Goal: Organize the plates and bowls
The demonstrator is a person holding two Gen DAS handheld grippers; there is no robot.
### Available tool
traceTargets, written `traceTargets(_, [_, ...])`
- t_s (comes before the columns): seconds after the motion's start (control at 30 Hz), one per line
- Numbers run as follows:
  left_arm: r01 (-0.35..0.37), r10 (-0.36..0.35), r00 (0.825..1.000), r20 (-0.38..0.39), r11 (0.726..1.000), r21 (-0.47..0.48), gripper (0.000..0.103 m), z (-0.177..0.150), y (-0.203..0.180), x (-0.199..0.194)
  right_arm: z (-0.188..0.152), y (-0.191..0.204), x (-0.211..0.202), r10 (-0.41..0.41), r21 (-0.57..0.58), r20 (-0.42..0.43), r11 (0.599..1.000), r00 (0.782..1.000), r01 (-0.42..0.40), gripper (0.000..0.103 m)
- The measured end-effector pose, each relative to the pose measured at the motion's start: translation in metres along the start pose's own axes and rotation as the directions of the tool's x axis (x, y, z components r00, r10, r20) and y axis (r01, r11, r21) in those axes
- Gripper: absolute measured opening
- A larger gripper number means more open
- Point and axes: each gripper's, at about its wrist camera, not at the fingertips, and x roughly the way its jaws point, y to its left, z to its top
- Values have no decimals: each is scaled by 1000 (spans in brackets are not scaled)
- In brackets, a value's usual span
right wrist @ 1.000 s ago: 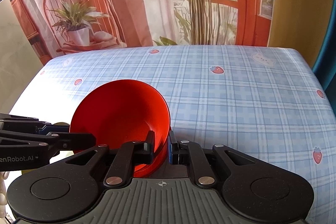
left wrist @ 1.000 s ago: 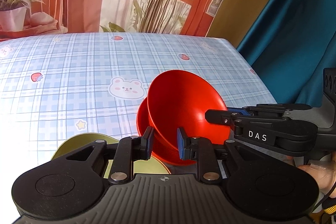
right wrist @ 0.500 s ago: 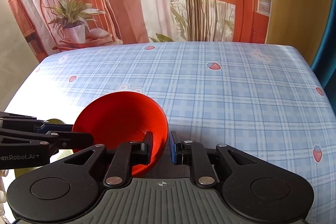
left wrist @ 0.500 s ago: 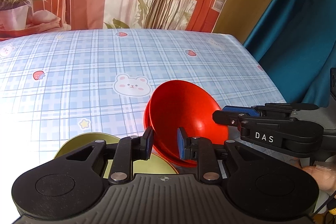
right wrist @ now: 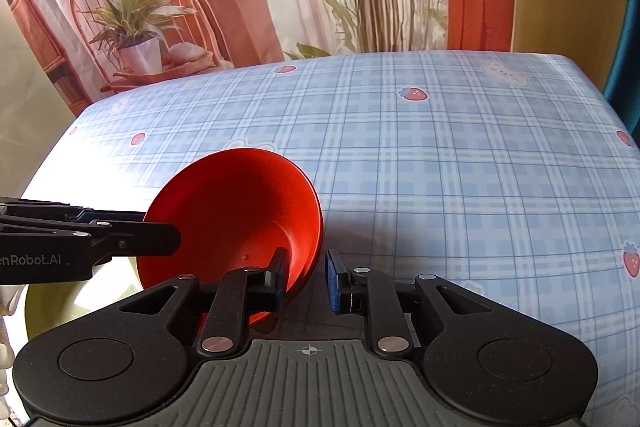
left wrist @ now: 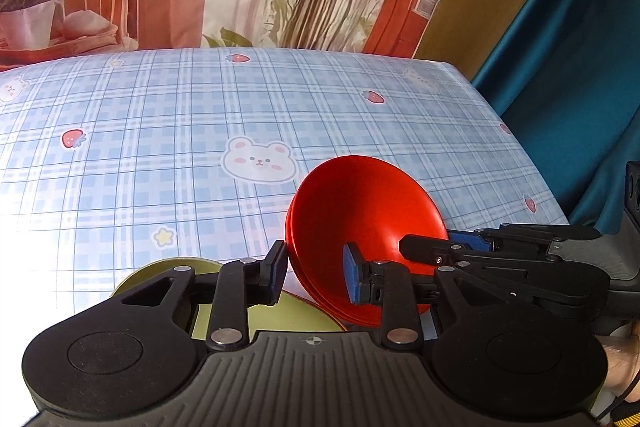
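Two red bowls [left wrist: 360, 223], nested and tipped up on edge, lean over a green plate [left wrist: 280, 315] at the near edge of the checked desk [left wrist: 200, 147]. The left gripper [left wrist: 314, 273] is opening, its jaws straddling the bowls' rim without pressing it. The right gripper [right wrist: 306, 281] stands apart too, the rim loose between its pads.
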Motion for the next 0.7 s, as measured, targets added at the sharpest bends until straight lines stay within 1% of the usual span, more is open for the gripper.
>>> traceTargets(0.17, [4, -4, 1000, -15, 1000, -1, 31, 1, 0, 3, -4, -6, 1, 27, 38, 10, 999, 1000, -27, 18])
traceTargets(0.27, [28, -28, 999, -34, 1000, -4, 31, 0, -1, 7, -9, -8, 3, 36, 49, 5, 998, 999, -36, 17])
traceTargets(0.4, [44, -44, 998, -43, 999, 15, 31, -1, -7, 10, -16, -14, 5, 28, 63, -3, 998, 1000, -28, 15])
traceTargets(0.47, [41, -40, 999, -36, 999, 26, 31, -2, -9, 10, -18, -18, 5, 39, 76, -2, 996, 999, -39, 14])
traceTargets(0.57, [27, -26, 999, -29, 999, 40, 26, -2, -10, 10, -20, -20, 4, 38, 82, -1, 996, 999, -38, 15])
traceTargets(0.7, [27, -26, 999, -29, 999, 40, 23, -3, -9, 10, -21, -23, 2, 49, 101, 3, 994, 999, -49, 14])
